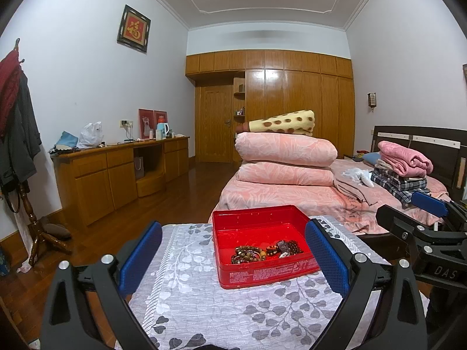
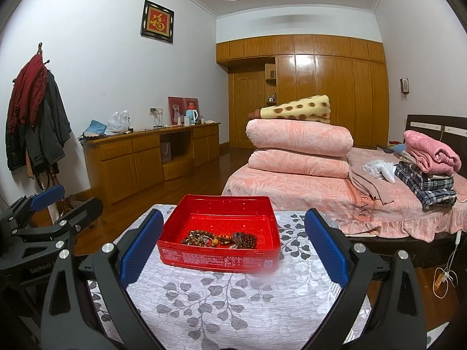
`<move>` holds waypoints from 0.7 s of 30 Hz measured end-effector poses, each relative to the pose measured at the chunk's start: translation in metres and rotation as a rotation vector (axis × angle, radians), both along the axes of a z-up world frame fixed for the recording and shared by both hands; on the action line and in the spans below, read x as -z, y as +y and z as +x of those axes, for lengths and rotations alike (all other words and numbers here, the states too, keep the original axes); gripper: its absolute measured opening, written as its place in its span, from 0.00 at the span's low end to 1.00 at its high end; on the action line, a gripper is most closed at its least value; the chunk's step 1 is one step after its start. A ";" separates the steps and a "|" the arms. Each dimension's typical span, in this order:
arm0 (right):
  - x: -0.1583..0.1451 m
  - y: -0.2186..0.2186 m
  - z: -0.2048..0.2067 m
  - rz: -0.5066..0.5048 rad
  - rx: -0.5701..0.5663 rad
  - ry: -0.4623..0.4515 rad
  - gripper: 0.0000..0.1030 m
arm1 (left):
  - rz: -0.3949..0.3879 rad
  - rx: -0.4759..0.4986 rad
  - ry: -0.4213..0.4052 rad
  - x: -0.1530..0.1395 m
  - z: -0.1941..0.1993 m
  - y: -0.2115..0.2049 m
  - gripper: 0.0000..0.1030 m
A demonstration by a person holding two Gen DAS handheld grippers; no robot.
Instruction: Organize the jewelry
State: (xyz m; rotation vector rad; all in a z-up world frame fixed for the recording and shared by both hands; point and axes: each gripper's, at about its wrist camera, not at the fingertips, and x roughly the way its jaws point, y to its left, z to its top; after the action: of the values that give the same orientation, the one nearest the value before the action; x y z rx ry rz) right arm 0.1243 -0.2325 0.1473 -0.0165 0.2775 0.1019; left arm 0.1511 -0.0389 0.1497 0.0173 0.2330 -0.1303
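Two grippers, left gripper (image 1: 233, 258) and right gripper (image 2: 233, 250), hang wide open and hold nothing, near a red tin (image 2: 219, 259) on the leaf-patterned cloth (image 2: 233, 297); beaded bracelets (image 2: 220, 239) lie heaped against its near wall

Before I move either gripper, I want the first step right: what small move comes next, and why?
Probably ease the right gripper forward and down toward the brown beaded bracelets heaped at the near wall of the open red metal tin. Both it and the left gripper are open and empty, back from the tin.
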 end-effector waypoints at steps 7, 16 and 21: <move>0.001 0.000 0.000 -0.001 0.000 0.000 0.92 | 0.000 0.000 0.000 0.000 0.000 0.000 0.93; 0.000 0.000 0.000 -0.001 0.000 -0.001 0.92 | 0.001 0.000 0.001 0.001 0.001 0.000 0.94; 0.000 0.000 0.000 -0.002 0.000 -0.003 0.92 | 0.001 0.001 0.001 0.001 0.001 0.000 0.94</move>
State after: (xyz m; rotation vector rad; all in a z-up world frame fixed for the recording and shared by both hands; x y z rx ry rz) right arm 0.1241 -0.2327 0.1477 -0.0183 0.2749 0.1019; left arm 0.1516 -0.0386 0.1492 0.0185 0.2342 -0.1308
